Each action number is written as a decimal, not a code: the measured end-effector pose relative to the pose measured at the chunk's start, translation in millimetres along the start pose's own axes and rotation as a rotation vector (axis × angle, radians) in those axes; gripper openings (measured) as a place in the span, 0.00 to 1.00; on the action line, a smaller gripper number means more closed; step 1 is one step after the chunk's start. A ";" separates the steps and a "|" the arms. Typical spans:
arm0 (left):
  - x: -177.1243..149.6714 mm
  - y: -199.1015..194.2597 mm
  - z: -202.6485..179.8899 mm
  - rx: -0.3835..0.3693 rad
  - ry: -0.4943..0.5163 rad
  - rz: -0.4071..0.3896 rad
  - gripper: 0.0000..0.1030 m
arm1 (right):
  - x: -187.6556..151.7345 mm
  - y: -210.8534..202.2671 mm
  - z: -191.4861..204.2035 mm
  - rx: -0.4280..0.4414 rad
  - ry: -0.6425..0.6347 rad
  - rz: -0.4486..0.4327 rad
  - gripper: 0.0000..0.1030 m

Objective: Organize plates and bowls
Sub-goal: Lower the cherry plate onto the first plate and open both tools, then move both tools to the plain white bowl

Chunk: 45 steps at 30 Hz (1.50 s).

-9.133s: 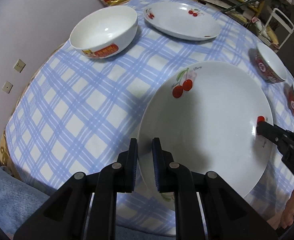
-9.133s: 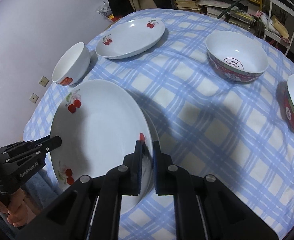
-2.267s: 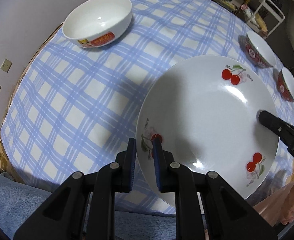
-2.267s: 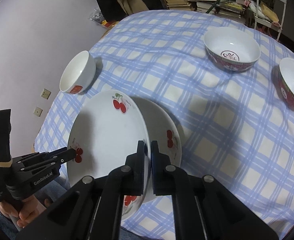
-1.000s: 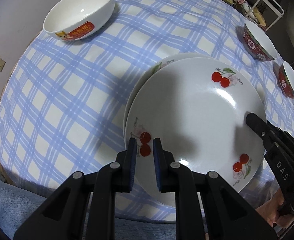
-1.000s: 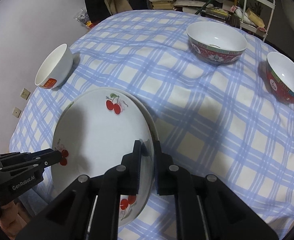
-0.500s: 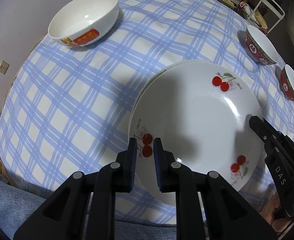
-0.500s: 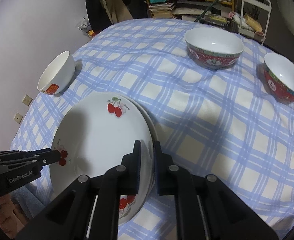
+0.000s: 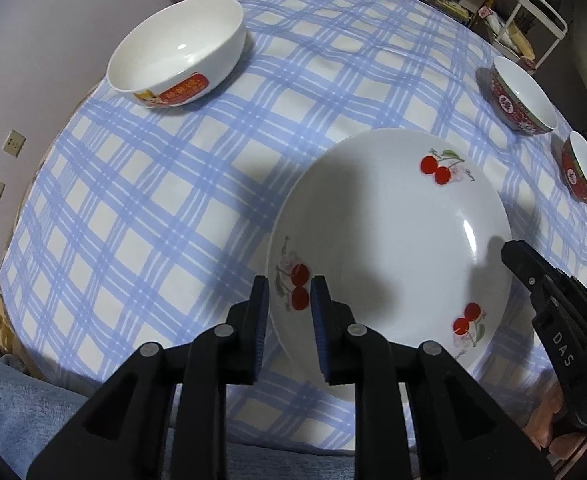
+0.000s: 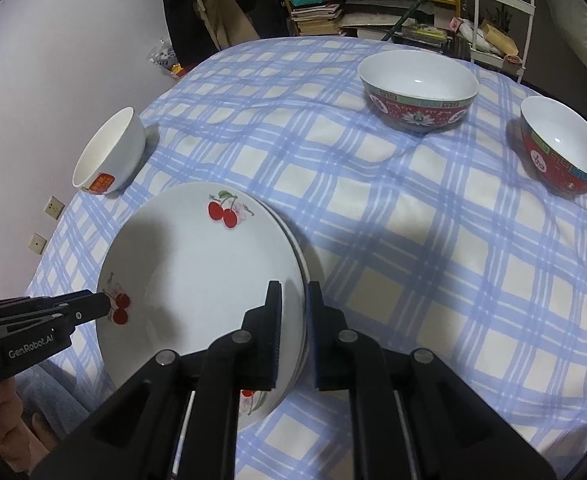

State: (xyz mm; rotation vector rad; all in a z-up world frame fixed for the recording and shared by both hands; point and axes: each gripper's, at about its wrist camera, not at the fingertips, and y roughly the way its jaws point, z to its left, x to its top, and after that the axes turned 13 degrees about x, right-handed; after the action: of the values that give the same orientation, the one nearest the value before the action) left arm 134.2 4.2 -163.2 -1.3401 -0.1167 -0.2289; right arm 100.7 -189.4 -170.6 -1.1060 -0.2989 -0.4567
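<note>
Two white cherry-print plates (image 9: 389,236) lie stacked on the blue checked tablecloth; the stack also shows in the right wrist view (image 10: 197,264). My left gripper (image 9: 289,304) is open, its fingers straddling the near rim of the top plate. My right gripper (image 10: 293,304) is open, its fingers either side of the stack's right rim. A white bowl with a red label (image 9: 177,64) stands at the back left, also in the right wrist view (image 10: 109,156).
Two red patterned bowls stand at the right: a large one (image 10: 417,88) and a smaller one (image 10: 561,148). The table's edge (image 9: 25,364) lies close in front. Shelves, books and a white cart (image 10: 497,20) stand behind the table.
The top plate came down onto the lower plate and now rests on it. Both grippers have opened and let go of its rim.
</note>
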 end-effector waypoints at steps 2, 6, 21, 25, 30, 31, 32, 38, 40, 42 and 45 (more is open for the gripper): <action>-0.9 -1.6 4.1 -0.015 -0.020 0.008 0.20 | -0.9 -0.4 0.2 -0.002 0.006 -0.004 0.13; -4.2 -8.6 9.5 -0.027 -0.042 0.004 0.21 | -2.5 -1.1 0.3 -0.008 0.011 0.005 0.13; 17.7 -51.2 48.3 -0.012 -0.095 -0.114 0.45 | 25.3 -13.8 16.4 -0.023 -0.033 -0.024 0.49; 33.8 -61.9 70.8 0.046 -0.131 -0.150 0.52 | 45.6 -11.5 33.0 -0.032 -0.093 -0.032 0.60; 50.0 -77.6 107.3 0.154 -0.192 -0.231 0.79 | 75.6 -8.0 59.3 -0.020 -0.159 -0.061 0.86; 55.4 -78.9 116.7 0.166 -0.202 -0.243 0.82 | 84.2 -6.6 67.2 -0.012 -0.174 -0.074 0.89; 60.8 -78.7 123.7 0.175 -0.208 -0.247 0.83 | 89.4 -5.6 71.3 -0.007 -0.182 -0.080 0.93; 92.9 -62.4 161.6 0.163 -0.252 -0.237 0.84 | 125.2 11.6 101.7 0.012 -0.229 -0.119 1.00; 103.6 -51.2 173.3 0.129 -0.270 -0.222 0.84 | 135.5 20.7 110.5 0.025 -0.236 -0.114 1.00; 113.4 -38.1 181.7 0.111 -0.287 -0.202 0.84 | 143.3 27.5 117.2 0.035 -0.244 -0.115 1.00; 124.9 -22.2 185.8 0.111 -0.278 -0.189 0.84 | 154.9 38.3 127.4 0.045 -0.253 -0.116 1.00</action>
State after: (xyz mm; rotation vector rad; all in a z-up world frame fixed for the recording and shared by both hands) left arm 259.3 168.1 -73.1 -1.2453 -0.4846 -0.1916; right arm 253.4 -91.4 -76.9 -1.1066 -0.5954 -0.4105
